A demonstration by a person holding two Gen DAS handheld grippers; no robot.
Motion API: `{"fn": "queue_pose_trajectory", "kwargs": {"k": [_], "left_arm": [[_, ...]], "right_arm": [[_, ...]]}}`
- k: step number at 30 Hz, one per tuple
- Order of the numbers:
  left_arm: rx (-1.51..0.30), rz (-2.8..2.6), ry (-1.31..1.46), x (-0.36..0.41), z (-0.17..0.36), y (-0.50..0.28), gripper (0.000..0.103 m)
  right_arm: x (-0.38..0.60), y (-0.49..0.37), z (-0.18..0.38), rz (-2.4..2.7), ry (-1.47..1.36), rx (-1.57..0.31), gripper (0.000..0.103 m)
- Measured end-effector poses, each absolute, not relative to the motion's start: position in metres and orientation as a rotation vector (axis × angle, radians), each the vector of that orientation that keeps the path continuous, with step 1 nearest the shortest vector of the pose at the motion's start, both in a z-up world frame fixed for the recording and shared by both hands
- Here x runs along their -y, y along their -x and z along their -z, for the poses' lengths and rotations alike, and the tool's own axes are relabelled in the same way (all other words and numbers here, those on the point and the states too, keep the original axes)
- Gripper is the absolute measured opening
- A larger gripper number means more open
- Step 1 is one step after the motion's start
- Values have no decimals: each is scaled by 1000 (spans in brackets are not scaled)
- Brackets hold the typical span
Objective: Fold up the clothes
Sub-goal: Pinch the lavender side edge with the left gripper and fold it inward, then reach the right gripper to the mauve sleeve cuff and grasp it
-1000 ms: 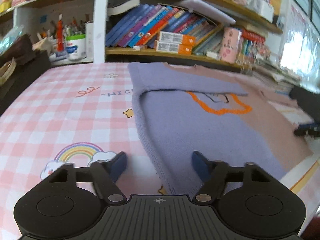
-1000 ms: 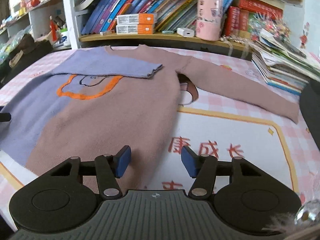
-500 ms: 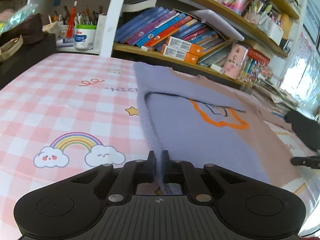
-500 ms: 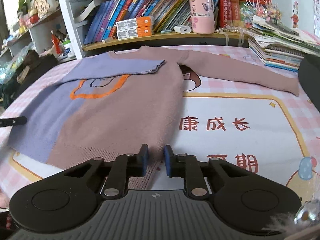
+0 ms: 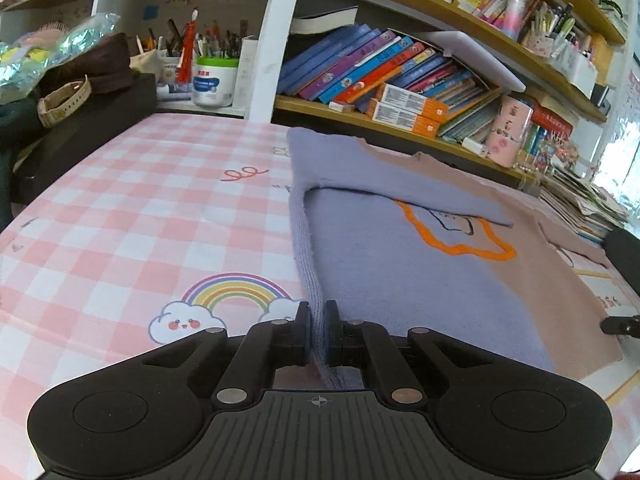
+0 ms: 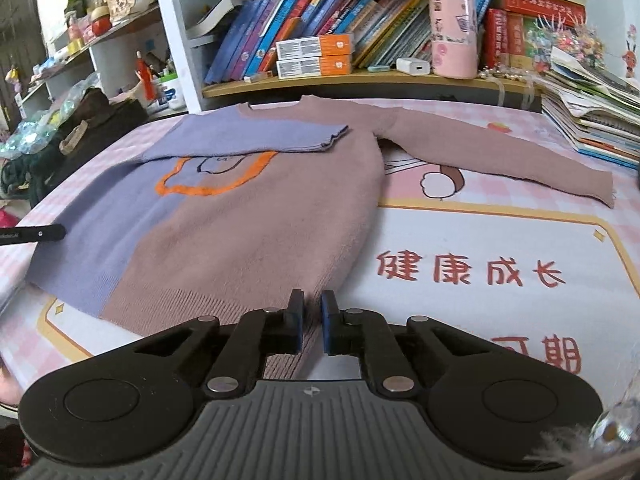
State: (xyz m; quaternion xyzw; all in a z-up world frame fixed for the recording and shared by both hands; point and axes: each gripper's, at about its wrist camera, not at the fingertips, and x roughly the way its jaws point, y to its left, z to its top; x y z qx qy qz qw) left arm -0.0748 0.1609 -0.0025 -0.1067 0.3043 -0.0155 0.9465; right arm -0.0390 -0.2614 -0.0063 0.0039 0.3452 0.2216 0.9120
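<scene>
Left wrist view shows the left gripper [image 5: 318, 330] pinching the sweater [image 5: 400, 264] by its purple bottom corner on the desk [image 5: 120, 220]. The right gripper [image 6: 311, 322] looks squeezed on the brown corner, probably so both can lift the hem to fold it

One sweater [image 6: 256, 224] on the table [image 6: 480, 240], two grippers, left gripper [image 5: 318, 330] and right gripper [image 6: 310, 322], at its near hem, two orange boxes [image 6: 316, 56] stacked on the shelf beyond it, one pink canister [image 6: 454, 34] right of those.
</scene>
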Motion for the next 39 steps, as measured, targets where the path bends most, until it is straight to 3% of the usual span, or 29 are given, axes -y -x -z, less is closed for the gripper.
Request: {"fn": "queue_pose_trajectory", "kwargs": {"k": [9,12,17,25,37,39], "left_arm": [[-616,17,169,-155,2,76,8],[-621,-14,131,-151,-1,78,15],[-541,-21,84,-143,-20,86,51],[-459,151,21,-106,-37,76,71],[-465,384,-96,-52,-19,48,90],[-465,397,-131,-49,-17,47,91]], "right_arm": [[262,39,7,-460,-16,-712,9],[262,40,7,-458,-17,-710,10],[271,44,-2,-437,-15,-664,21],[298,26,-9,-318,-27,-642,30],[357,-41,-9,-64,-22,-679,44],[370,-59,-9,-10,-46,-686,52]]}}
